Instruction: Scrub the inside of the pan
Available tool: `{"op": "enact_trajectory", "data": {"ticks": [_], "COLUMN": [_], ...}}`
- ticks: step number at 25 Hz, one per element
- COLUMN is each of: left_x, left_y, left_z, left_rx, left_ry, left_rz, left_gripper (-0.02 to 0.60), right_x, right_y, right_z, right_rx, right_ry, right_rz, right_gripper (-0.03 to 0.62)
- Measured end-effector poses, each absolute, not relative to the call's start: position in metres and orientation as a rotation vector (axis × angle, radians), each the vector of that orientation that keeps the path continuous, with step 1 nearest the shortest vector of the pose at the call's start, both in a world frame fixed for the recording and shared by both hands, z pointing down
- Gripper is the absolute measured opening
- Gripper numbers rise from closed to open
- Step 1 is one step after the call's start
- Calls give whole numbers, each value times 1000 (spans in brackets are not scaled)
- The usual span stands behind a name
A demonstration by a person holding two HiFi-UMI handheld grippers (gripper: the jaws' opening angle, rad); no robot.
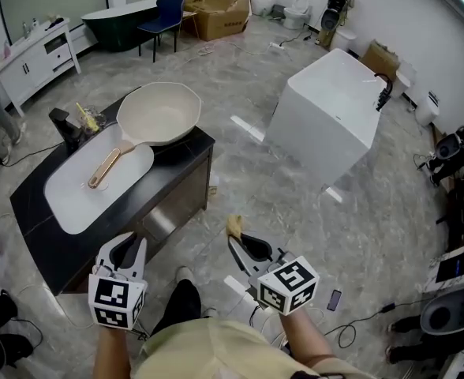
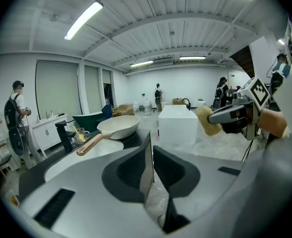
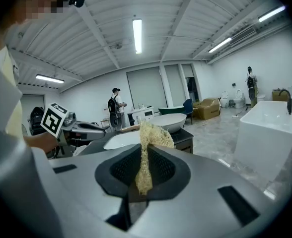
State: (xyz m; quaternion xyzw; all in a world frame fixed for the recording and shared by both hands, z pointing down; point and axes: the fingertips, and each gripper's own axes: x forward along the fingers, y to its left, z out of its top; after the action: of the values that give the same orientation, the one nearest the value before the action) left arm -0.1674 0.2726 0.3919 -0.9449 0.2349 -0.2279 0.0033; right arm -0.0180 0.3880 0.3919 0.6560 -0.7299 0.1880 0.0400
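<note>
Far left on the dark worktop (image 1: 39,243): cream pan (image 1: 159,113) upright, handle laid over the white basin (image 1: 74,200), inside open for scrubbing, well apart from both tools. Left gripper (image 1: 129,245) low, jaws pressed together on nothing, probably free to steady the handle. Right gripper (image 1: 241,245) clenched on yellow scrub pad (image 1: 233,226), pad poking past the tips, ready to rub.
</note>
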Motion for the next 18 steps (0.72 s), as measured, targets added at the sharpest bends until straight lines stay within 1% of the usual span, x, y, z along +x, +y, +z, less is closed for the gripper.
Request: {"op": "enact_trajectory", "data": {"ticks": [7,13,18], "left_x": [-146,-145,-142], "left_y": [203,137,96], "left_z": [380,380,384], "left_rx": [-2922,-2871,-2863], "left_ry": [734,756,757], "left_rz": [-701,-767,-804], "left_gripper": [58,100,110], "right_x": [-1,17,19], "right_y": [319,242,189], "right_z": [387,381,380], "right_rx": [1935,1921,1891], "right_ry": [-2227,-2232,-2236], "right_rz": [545,543,530], "right_gripper": [43,43,43]}}
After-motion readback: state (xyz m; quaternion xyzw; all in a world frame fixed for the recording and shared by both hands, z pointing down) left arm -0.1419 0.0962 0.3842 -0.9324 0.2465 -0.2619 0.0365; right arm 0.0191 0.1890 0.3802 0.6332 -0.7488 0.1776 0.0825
